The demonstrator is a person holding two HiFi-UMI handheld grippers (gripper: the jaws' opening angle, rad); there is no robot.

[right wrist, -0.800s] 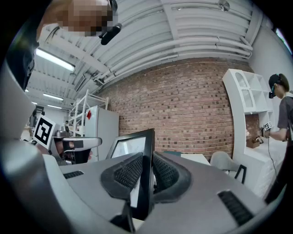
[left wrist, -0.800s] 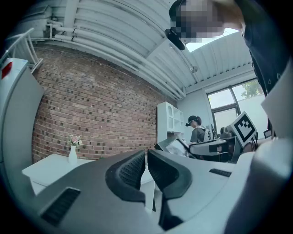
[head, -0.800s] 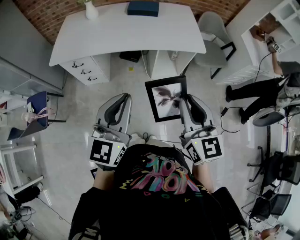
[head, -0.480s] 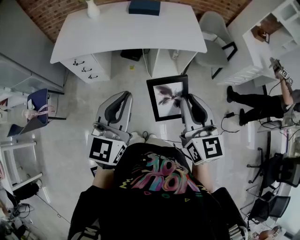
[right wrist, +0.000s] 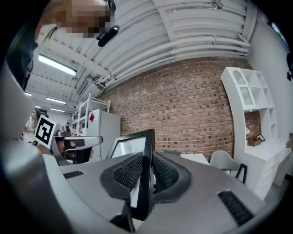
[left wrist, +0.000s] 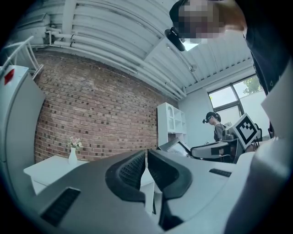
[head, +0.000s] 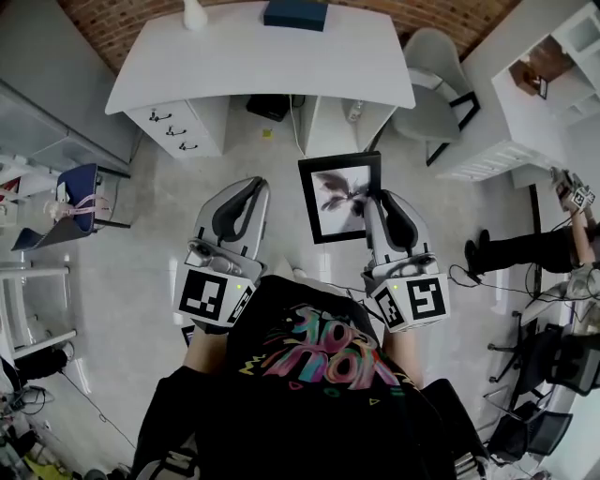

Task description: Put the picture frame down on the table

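The picture frame (head: 340, 197), black-edged with a dark feathery print, hangs level above the floor, short of the white table (head: 262, 61). My right gripper (head: 377, 199) is shut on its right edge. In the right gripper view both ribbed pads press the frame (right wrist: 145, 151) edge-on between them, at my right gripper (right wrist: 147, 171). My left gripper (head: 246, 192) is held beside the frame, apart from it. In the left gripper view its jaws meet at my left gripper (left wrist: 145, 157) with nothing in them.
On the table stand a blue box (head: 295, 14) and a white vase (head: 194, 11); a drawer unit (head: 178, 129) sits under its left end. A grey chair (head: 433, 66) and white shelving (head: 525, 103) are to the right, where a person (head: 534, 248) stands. A blue chair (head: 80, 202) is at the left.
Both grippers and the frame have drifted slightly right in the head view, grip unchanged. The person at the right has moved further right and down the picture.
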